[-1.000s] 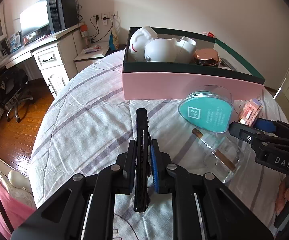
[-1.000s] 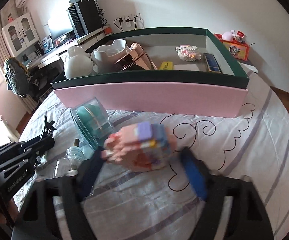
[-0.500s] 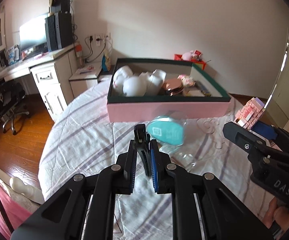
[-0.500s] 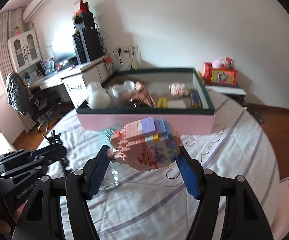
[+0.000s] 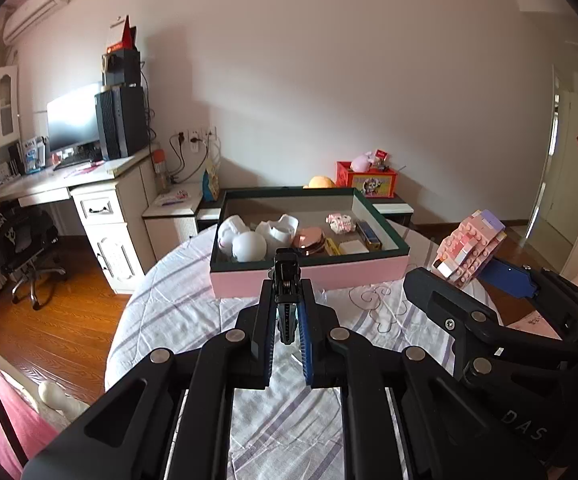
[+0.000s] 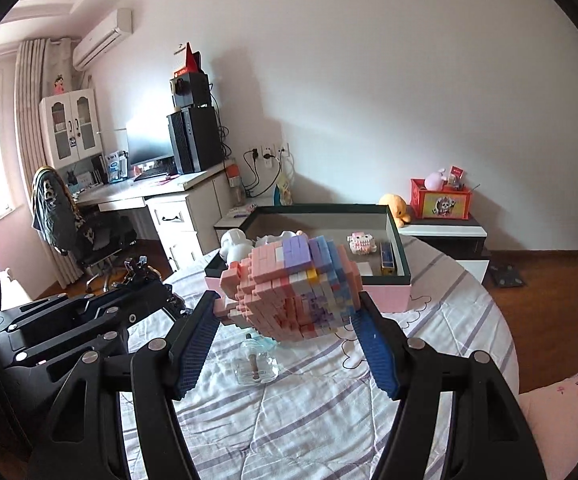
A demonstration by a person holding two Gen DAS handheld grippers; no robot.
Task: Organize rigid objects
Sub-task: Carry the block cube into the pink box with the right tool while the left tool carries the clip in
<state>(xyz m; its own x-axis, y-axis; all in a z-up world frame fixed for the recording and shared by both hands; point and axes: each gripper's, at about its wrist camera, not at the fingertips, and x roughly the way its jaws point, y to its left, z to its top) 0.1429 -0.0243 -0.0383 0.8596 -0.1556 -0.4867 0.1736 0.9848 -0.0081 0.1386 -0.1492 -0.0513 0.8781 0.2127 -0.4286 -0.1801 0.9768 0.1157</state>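
My left gripper (image 5: 287, 300) is shut on a thin black clip-like object (image 5: 285, 280), held edge-on high above the bed. My right gripper (image 6: 289, 312) is shut on a pink and purple block-built figure (image 6: 293, 284); that figure also shows in the left wrist view (image 5: 469, 248). The pink box with a dark green rim (image 5: 313, 274) lies ahead on the bed and holds white figures (image 5: 249, 244), a copper lid (image 5: 309, 240) and small items. A clear glass bottle with a stick (image 6: 255, 368) lies on the bedspread under the right gripper.
The striped white bedspread (image 5: 177, 304) covers the round bed. A desk with a monitor and computer tower (image 5: 101, 128) stands at the left with an office chair (image 5: 21, 240). A red toy box (image 5: 367, 182) sits on a low stand behind the pink box.
Both grippers have risen and drawn back from the bed with their objects. The pink box now looks smaller and farther away. The teal-lidded container is now hidden behind the block figure.
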